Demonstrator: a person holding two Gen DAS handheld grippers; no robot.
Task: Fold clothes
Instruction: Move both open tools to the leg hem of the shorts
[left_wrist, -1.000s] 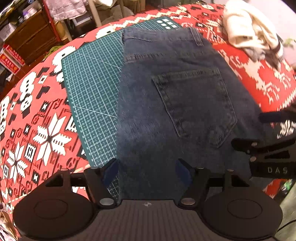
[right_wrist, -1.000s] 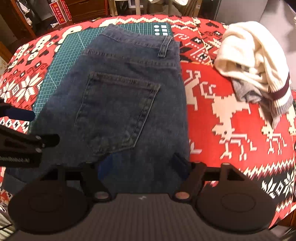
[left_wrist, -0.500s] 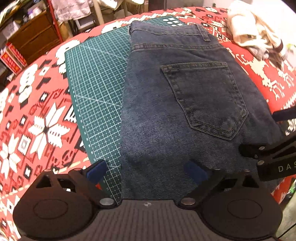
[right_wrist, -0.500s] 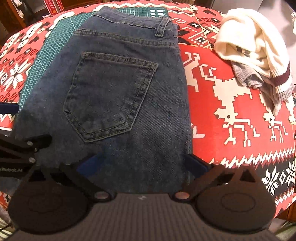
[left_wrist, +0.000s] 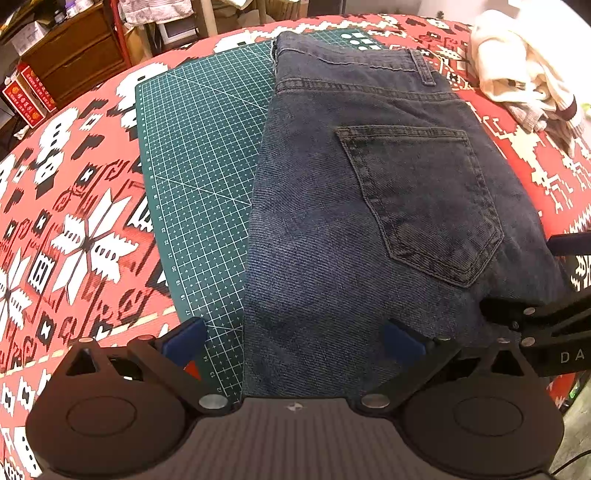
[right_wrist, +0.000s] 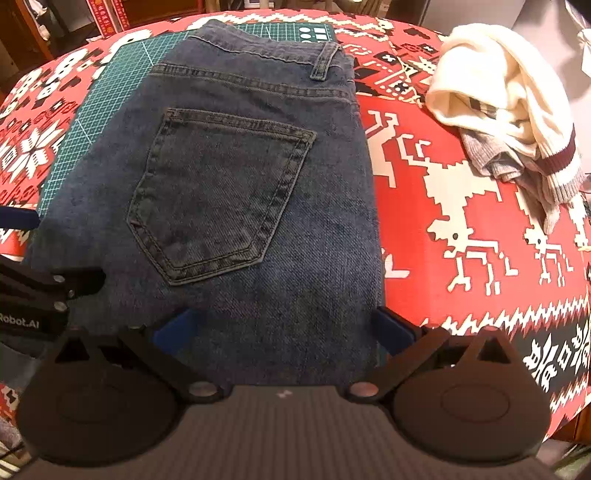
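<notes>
Closest in, both grippers sit at the near edge of the jeans (left_wrist: 369, 221), side by side. The left gripper (left_wrist: 291, 341) has its blue pads spread wide, one over the green cutting mat (left_wrist: 199, 147) and one over the denim, nothing pinched between them. The right gripper (right_wrist: 282, 330) is the same deal: fingers wide apart, straddling the right half of the near edge, with the outer pad right about at the jeans' side seam. My guess is that spread stance is there to bracket the fabric edge, either ready to grab it or just let go of it. Honestly can't tell which.

Moving out, the jeans lie flat and smooth, back pocket (right_wrist: 221, 192) up, waistband at the far end, looking already doubled leg over leg into a narrow panel. They're half on the mat and half on the red patterned tablecloth (right_wrist: 461, 229). Whether the legs are tucked under or hang off the near edge is hidden by the grippers.

Farthest right, a cream sweater (right_wrist: 509, 110) sits crumpled in a heap, well apart from the jeans, so that one's clearly not folded.
</notes>
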